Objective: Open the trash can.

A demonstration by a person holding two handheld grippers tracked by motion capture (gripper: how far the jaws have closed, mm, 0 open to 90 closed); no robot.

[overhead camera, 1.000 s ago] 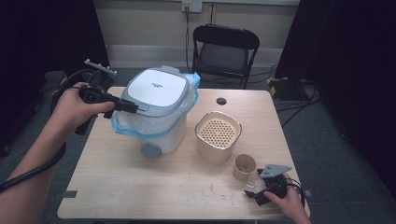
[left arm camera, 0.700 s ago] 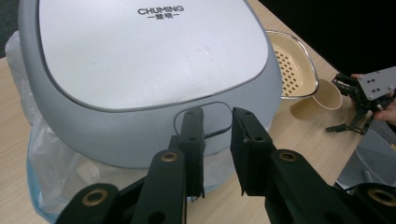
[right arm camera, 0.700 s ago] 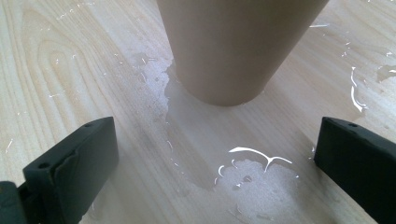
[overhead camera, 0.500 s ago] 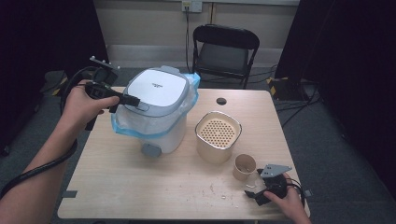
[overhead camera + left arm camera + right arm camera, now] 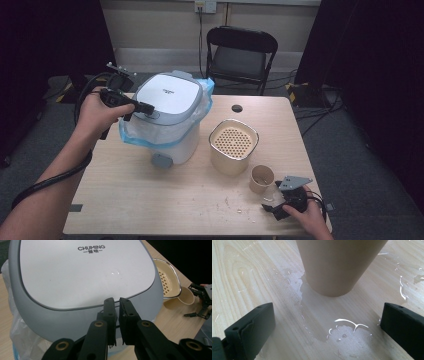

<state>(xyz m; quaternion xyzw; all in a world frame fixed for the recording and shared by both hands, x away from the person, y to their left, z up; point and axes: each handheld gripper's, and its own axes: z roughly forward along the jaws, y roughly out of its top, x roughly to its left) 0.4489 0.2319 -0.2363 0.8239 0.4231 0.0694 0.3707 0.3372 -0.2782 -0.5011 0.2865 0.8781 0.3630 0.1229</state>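
Bin lid (image 5: 85, 272), left gripper (image 5: 116, 307) jaws nearly closed at its edge, brand lettering legible, right gripper (image 5: 324, 322) released

The bin (image 5: 172, 117) blocks my left side. Bare table (image 5: 125, 195) lies open before me (2 cups (image 5: 233, 145) crowd my right).

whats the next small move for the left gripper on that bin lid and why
Probably lift the front edge gently to swing the lid up. The left gripper has just been closing, and its jaws now stand almost together at the grey rim's front lip; whether they pinch a tab is hidden. The lid lies flat on the bag-lined bin, and the right gripper rests open by the cup.
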